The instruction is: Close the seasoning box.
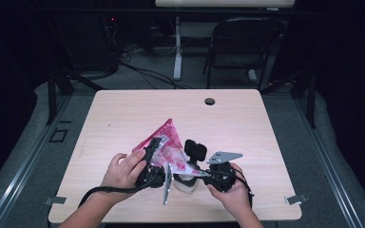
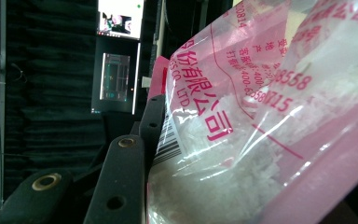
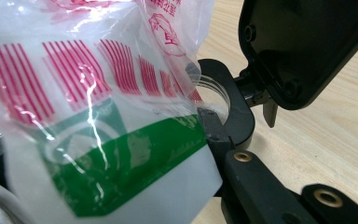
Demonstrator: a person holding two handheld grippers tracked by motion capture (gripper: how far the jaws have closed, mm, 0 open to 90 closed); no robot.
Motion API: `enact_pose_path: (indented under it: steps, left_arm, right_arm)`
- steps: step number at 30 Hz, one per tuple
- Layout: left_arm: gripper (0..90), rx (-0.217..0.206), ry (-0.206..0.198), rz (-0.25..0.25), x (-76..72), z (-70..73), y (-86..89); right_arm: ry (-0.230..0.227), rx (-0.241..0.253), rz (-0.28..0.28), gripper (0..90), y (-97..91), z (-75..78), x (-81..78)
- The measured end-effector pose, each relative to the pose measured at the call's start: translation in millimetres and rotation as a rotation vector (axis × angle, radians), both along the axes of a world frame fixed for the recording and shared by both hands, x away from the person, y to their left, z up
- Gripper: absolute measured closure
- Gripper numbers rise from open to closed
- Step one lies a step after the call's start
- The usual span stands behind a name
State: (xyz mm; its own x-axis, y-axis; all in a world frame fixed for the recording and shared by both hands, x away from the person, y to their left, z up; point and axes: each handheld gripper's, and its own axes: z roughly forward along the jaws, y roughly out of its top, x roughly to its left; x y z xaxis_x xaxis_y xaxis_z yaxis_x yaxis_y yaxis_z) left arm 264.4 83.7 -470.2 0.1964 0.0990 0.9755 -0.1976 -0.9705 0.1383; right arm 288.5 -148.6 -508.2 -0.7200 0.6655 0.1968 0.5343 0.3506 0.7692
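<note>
A clear plastic bag [image 1: 164, 140] printed in pink, with white granules inside, hangs tilted over the near middle of the wooden table [image 1: 266, 123]. My left gripper [image 1: 153, 152] is shut on the bag's upper left side; in the left gripper view the bag [image 2: 242, 140] presses against one black finger [image 2: 121, 186] and hides the other. My right gripper [image 1: 196, 173] is shut on the bag's lower corner [image 3: 98, 116], pinched beside a black finger [image 3: 256, 186]. Just under that corner stands a white container [image 1: 187, 184] with a black-ringed mouth [image 3: 235, 112] and its black flip lid [image 3: 303, 42] raised.
A round cable hole [image 1: 209, 101] sits near the table's far edge. Beyond the table stand a dark folding chair [image 1: 240, 47] and cables on the floor [image 1: 147, 71]. Bare tabletop lies to the right and far side of the hands.
</note>
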Motion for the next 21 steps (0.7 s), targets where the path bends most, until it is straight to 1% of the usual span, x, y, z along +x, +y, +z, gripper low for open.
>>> enact_pose_path:
  steps: [2, 6, 13, 16, 21]
  left_arm:
    - [65.7, -0.002, 0.005, 0.003, -0.2, 0.3, -0.2]
    - [65.7, 0.004, -0.004, -0.001, -0.3, 1.3, -0.9]
    - [65.7, 0.0, 0.0, 0.0, -0.8, 1.7, -1.3]
    - [65.7, 0.002, -0.006, -0.002, -1.1, 2.3, -1.6]
    - [65.8, 0.003, -0.008, -0.004, -1.2, 2.6, -1.8]
  right_arm:
    - [0.0, 0.0, -0.001, 90.0, -0.1, 0.1, 0.0]
    - [-0.001, -0.006, 0.002, 90.0, -0.6, 0.4, 0.1]
    - [-0.001, -0.01, 0.004, 90.0, -1.0, 0.9, 0.2]
    - [-0.006, -0.009, 0.007, 90.0, -1.3, 0.8, 0.5]
    - [0.0, -0.008, 0.003, 90.0, -0.3, 0.7, -0.1]
